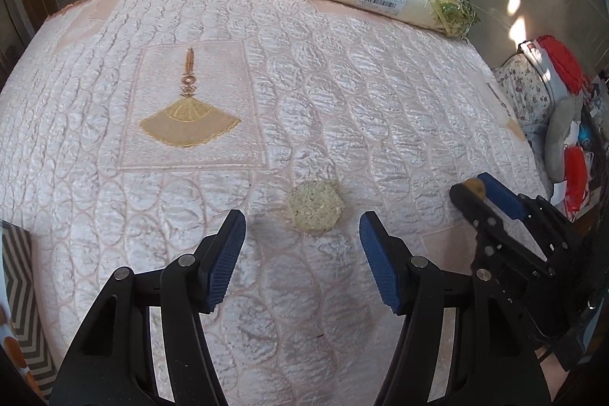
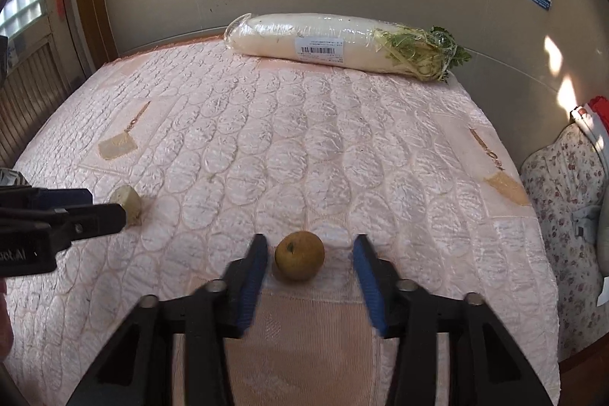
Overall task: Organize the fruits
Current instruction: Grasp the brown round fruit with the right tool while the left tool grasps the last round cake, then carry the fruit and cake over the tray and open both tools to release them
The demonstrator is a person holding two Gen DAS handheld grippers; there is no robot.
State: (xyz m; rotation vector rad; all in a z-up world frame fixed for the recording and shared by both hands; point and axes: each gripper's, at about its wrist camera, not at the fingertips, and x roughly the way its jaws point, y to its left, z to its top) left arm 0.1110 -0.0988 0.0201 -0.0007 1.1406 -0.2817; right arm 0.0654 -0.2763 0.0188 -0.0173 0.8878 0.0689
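The right hand-held gripper [image 2: 310, 253] hangs low over the pink quilted cover [image 2: 304, 147], tilted downward, its blue pads [image 2: 253, 276] standing apart. A small round brownish fruit [image 2: 299, 255] sits on the cover between the tips of those pads; there is a narrow gap to the left pad and a wider one to the right, so neither presses on it. No earlier picture is there to compare, and the jaws look slightly blurred.

Just to its left, the left hand-held gripper [image 1: 302, 231] also points down with its pads [image 1: 228, 253] well apart and nothing between them. A pale, greenish, six-sided piece [image 1: 316, 206] lies on the cover just beyond its fingertips, roughly midway between them and not touched. From this side the fruit shows as a small brown lump at the right gripper's tips.

Farther on, a gold fan motif [image 1: 188, 124] is stitched into the cover.

At the far edge, close to the wall, a long white radish [image 2: 342, 42] in clear wrap lies on its side, leafy end to the right.
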